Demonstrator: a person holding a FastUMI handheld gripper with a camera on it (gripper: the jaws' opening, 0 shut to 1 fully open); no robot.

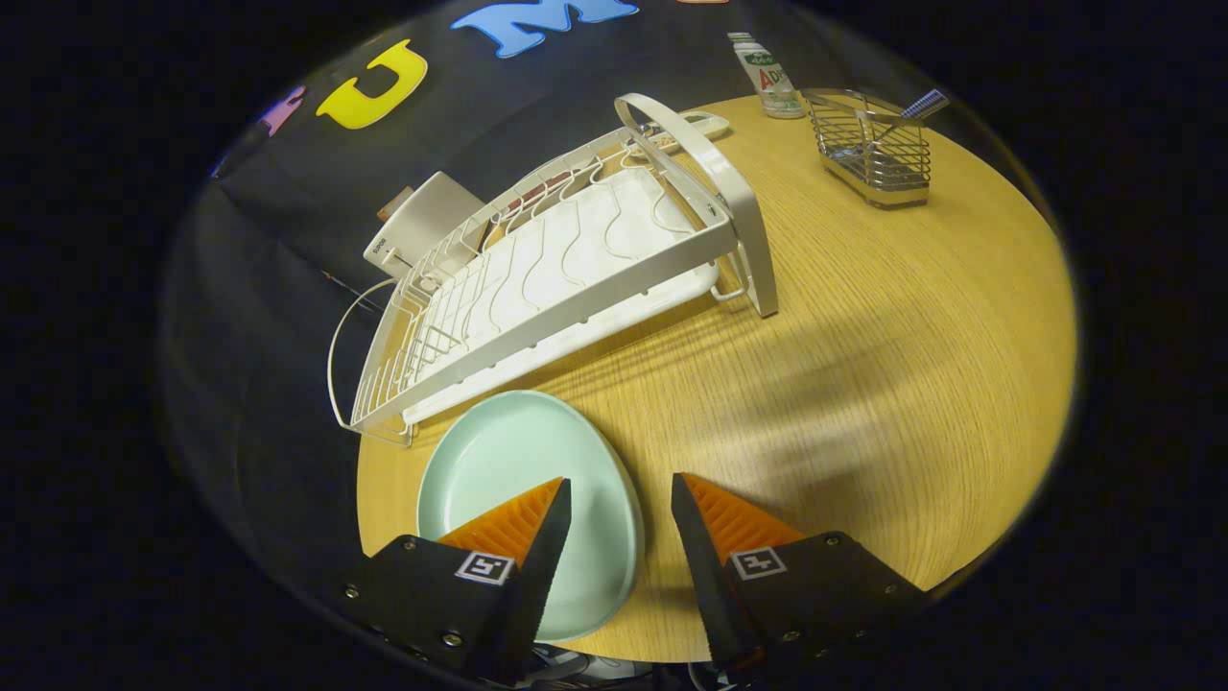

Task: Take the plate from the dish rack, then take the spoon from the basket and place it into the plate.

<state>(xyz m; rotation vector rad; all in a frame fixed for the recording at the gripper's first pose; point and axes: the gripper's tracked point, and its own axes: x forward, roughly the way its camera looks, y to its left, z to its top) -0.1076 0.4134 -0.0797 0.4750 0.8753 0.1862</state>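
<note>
Pale green round plate (523, 499) lies flat on the round wooden table (863, 384) at lower left, out of the white wire dish rack (556, 278); gripper (622, 509) open, holding nothing; spoon (916, 107) remains in the wire basket (873, 149) at upper right, pending transfer.

the single view rides on the tool (621, 489), looking forward and steeply down along its two parted fingers at lower centre, close above the round worktop (863, 384); the dish rack (566, 278) sits mid-frame, the booth wall upper left.
</note>
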